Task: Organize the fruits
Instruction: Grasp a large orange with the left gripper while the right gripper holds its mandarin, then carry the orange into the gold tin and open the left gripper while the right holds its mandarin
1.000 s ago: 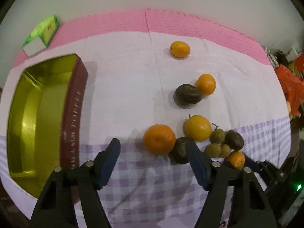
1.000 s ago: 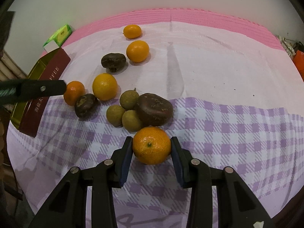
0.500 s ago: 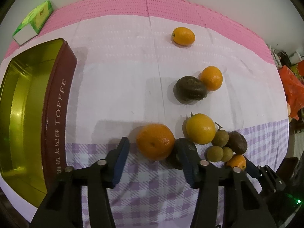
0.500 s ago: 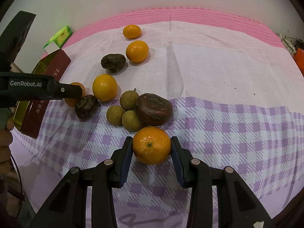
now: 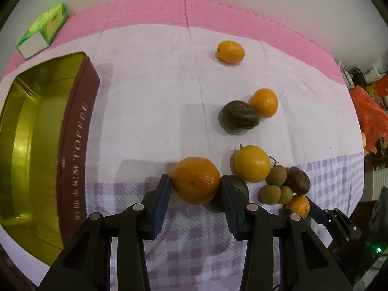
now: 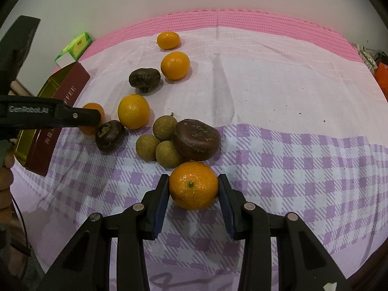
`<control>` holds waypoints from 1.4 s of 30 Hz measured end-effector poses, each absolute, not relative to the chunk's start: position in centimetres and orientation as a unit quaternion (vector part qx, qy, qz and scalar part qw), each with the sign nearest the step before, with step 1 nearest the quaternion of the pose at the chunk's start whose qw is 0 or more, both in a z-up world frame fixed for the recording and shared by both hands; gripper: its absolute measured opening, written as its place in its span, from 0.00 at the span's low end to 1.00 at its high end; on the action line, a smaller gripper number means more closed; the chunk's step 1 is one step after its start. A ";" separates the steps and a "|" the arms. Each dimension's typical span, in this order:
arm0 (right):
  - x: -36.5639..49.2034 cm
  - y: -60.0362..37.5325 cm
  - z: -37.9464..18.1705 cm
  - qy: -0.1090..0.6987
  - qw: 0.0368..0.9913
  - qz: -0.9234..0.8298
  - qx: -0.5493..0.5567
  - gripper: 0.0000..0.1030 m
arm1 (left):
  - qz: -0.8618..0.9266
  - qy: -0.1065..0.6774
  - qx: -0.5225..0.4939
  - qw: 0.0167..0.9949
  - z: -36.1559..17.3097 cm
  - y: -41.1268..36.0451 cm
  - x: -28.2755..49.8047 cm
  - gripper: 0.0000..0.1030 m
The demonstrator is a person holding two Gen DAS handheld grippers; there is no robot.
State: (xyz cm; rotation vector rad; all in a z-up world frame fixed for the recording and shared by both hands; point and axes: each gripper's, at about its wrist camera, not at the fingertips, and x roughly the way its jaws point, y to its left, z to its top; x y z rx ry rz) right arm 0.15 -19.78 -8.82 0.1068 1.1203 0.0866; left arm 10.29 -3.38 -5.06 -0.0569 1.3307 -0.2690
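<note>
My left gripper (image 5: 196, 189) is shut on an orange mandarin (image 5: 196, 180) on the cloth, right of the open gold and red toffee tin (image 5: 72, 145). My right gripper (image 6: 193, 189) is shut on another mandarin (image 6: 193, 184) at the near side of the fruit pile. A small dark fruit (image 5: 238, 186) lies just behind the left gripper's right finger. Yellow-orange citrus (image 6: 133, 111), three olive-green longans (image 6: 157, 143) and a big brown fruit (image 6: 196, 138) lie between the grippers. The left gripper (image 6: 87, 118) shows in the right wrist view.
Farther back lie a dark fruit (image 5: 238, 117), an orange (image 5: 264, 102) and a small orange (image 5: 230, 51). A green and white box (image 5: 44, 30) sits at the back left on the pink mat. Red bags (image 5: 371, 118) lie off the table's right side.
My left gripper moved forward around the mandarin beside the tin and narrowed from wide open until its fingers touch it. My right gripper kept holding its mandarin in place.
</note>
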 end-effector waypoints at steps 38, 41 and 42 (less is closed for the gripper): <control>0.3 -18.7 -9.0 0.529 0.848 0.023 0.020 0.36 | 0.033 0.571 0.017 0.820 -3.9 15.9 7.1 0.41; 0.4 -18.7 -9.0 0.530 0.848 0.019 0.019 0.36 | 0.038 0.575 0.016 0.817 -4.6 16.5 6.9 0.41; 0.4 -18.6 -9.0 0.530 0.847 0.018 0.019 0.36 | 0.038 0.576 0.015 0.816 -4.8 16.7 6.8 0.41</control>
